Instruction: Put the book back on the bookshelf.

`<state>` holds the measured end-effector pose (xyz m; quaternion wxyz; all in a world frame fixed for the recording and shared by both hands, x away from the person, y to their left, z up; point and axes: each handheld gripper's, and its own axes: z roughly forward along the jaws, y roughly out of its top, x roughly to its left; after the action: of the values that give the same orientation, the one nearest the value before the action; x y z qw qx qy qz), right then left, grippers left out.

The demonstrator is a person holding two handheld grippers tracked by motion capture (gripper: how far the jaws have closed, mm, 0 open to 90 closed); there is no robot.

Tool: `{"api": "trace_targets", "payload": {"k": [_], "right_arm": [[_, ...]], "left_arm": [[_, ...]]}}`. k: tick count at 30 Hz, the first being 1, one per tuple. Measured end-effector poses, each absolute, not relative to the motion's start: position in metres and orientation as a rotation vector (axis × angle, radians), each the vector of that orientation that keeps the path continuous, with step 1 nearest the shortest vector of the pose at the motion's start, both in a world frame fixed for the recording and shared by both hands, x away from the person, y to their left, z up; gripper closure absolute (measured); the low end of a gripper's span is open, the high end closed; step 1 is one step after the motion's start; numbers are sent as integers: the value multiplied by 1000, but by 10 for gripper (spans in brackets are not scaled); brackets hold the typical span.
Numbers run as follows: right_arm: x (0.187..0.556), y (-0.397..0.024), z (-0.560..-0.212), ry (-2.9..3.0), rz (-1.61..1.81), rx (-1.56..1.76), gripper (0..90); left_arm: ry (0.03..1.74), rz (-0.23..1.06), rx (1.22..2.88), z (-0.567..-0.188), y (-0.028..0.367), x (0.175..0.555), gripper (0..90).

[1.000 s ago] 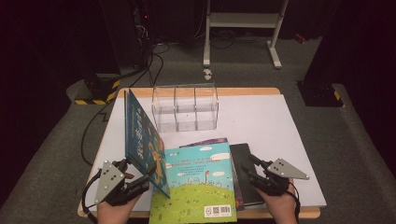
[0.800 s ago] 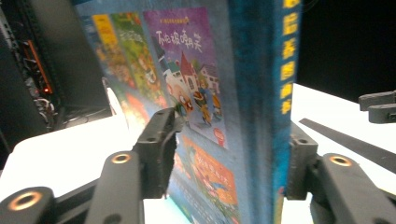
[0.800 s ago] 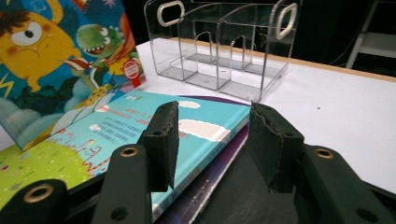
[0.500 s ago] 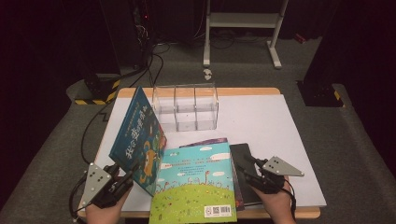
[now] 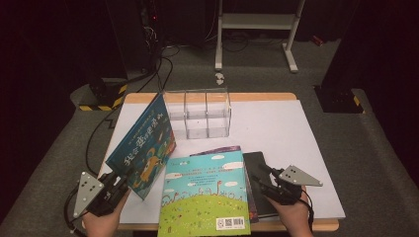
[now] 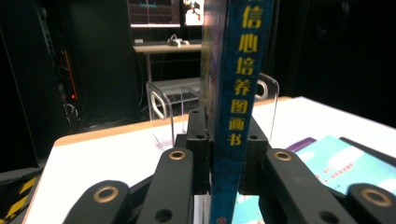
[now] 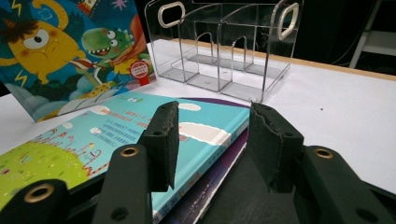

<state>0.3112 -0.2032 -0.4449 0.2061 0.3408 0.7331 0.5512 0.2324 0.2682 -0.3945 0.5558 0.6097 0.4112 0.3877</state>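
A blue picture book (image 5: 143, 143) stands tilted on the table's left side, its cover leaning left. My left gripper (image 5: 126, 180) holds it by the lower spine. In the left gripper view the jaws have just been closing and now press both sides of the blue book (image 6: 236, 93). A light blue and green book (image 5: 205, 195) lies flat on top of a purple book (image 5: 217, 149) and a black book (image 5: 257, 163). My right gripper (image 5: 257, 175) rests at the stack's right edge. Its jaws (image 7: 212, 135) stand apart with nothing pressed between them.
A clear acrylic organizer (image 5: 197, 113) with three compartments stands mid-table behind the books. The white table top (image 5: 286, 133) is bare to the right of it. A metal stand (image 5: 254, 22) and cables sit on the floor beyond the table.
My left gripper has moved left and toward the near edge, closing on the blue book. The book has tipped from nearly upright to leaning left. The right gripper has stayed put.
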Motion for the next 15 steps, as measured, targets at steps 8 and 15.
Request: {"api": "trace_targets", "payload": {"k": [8,15], "right_arm": [[308,-210,-447,2038,1524,973,527],[305,-215,-450,2033,1515,1002,519]], "left_arm": [[949,838,1429,-388,278,241,775],[965,822,1463,-378,272,259,731]]}}
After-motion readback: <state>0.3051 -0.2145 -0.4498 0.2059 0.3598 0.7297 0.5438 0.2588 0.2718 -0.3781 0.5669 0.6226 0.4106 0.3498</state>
